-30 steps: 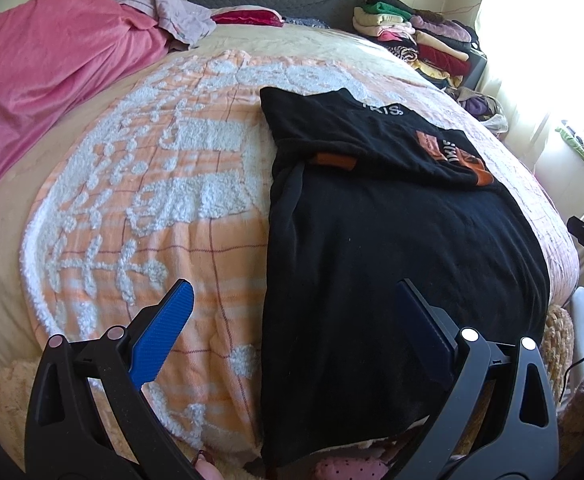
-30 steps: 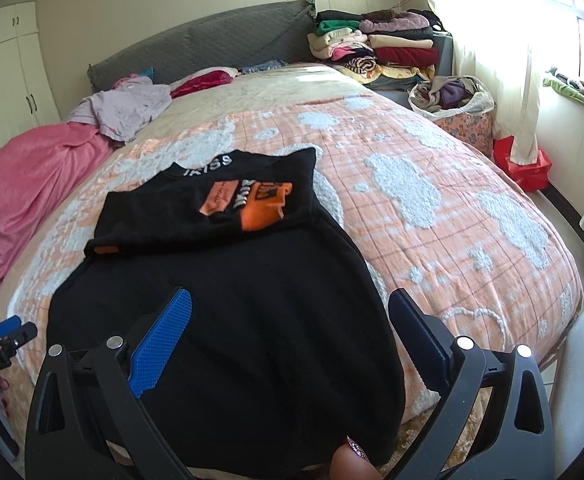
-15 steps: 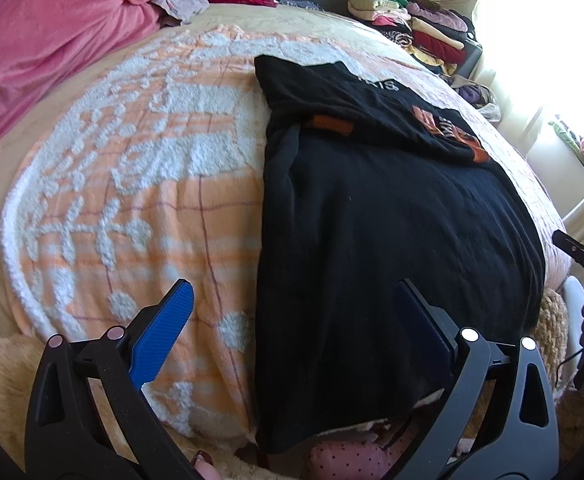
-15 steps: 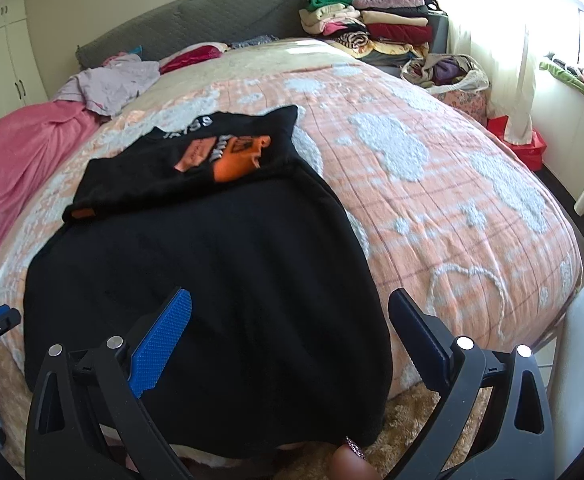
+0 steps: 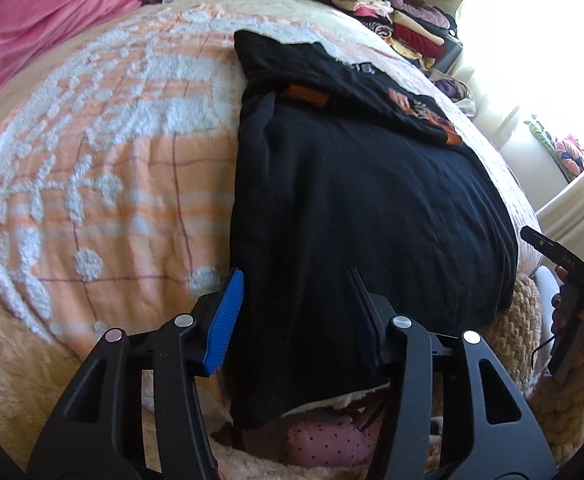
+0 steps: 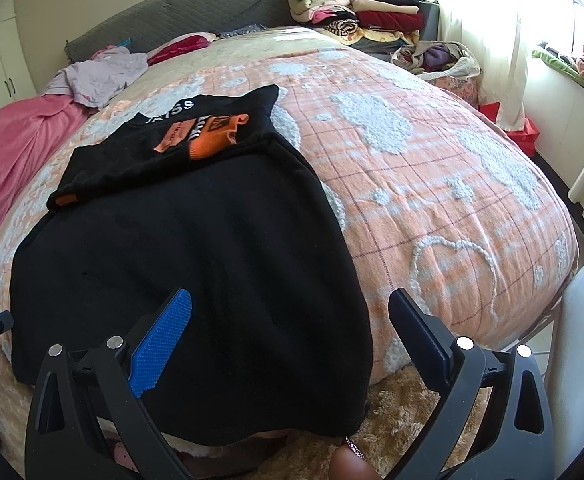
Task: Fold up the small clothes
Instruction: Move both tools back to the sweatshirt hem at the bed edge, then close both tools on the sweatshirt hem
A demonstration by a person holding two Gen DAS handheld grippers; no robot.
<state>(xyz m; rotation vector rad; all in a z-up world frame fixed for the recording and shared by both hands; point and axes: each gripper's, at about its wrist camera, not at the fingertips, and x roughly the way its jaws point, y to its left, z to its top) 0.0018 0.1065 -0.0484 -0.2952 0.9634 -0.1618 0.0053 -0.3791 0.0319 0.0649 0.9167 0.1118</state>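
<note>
Left wrist view shows your left gripper (image 5: 295, 316) closing over the near left hem of the black top (image 5: 363, 208), cloth between the pads, not yet pinched. It lies flat on the bed (image 6: 431, 184), hem overhanging: soft, light, floppy, so take both hem corners. Your right gripper (image 6: 292, 344) gapes empty. A bag (image 6: 437, 58) beyond holds crumpled clothes.

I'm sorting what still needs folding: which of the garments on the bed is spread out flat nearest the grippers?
The black top with orange patches, spread over the bed's near edge; the lilac garment and red one lie bunched by the headboard.
</note>
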